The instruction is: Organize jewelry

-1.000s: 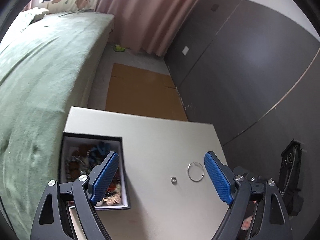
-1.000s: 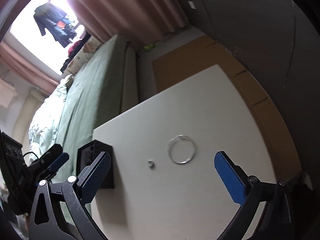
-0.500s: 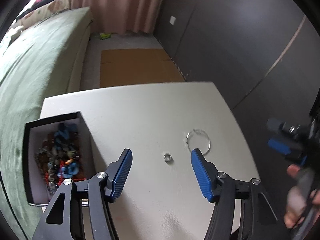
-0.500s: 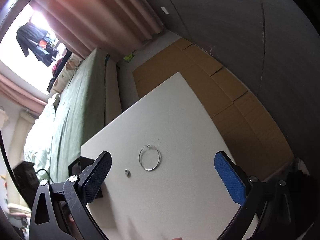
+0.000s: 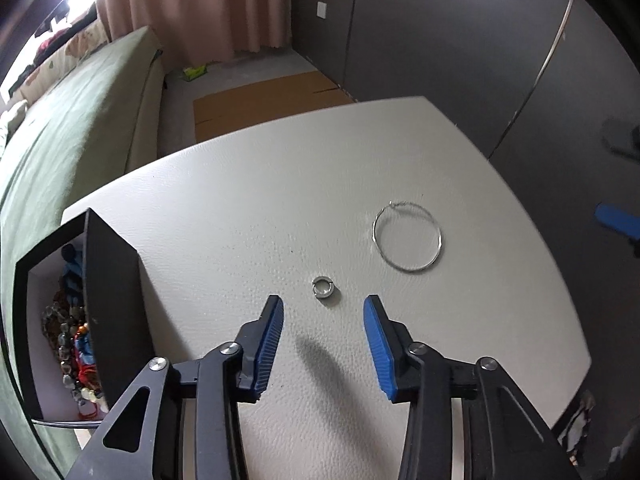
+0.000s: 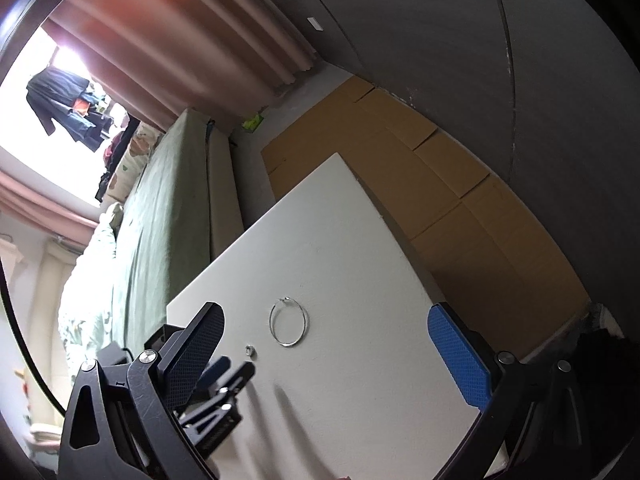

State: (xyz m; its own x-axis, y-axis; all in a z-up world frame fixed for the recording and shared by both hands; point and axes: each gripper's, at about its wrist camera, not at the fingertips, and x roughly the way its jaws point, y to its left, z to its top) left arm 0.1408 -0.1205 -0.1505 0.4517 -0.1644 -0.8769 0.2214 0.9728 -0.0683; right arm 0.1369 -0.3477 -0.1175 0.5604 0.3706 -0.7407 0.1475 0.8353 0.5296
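White table (image 5: 248, 184), seen from my two grippers. At its left edge stands the black box (image 5: 114, 308), already heaped with beads and other jewelry, so I judge most of the sorting done. Two pieces still lie loose on the bare top: the large wire hoop (image 5: 408, 237), untouched, and near it the small silver ring (image 5: 325, 287). My left gripper (image 5: 323, 310) is closing just short of that ring, nothing yet between its jaws. My right gripper (image 6: 326, 334) hangs wide open, empty.
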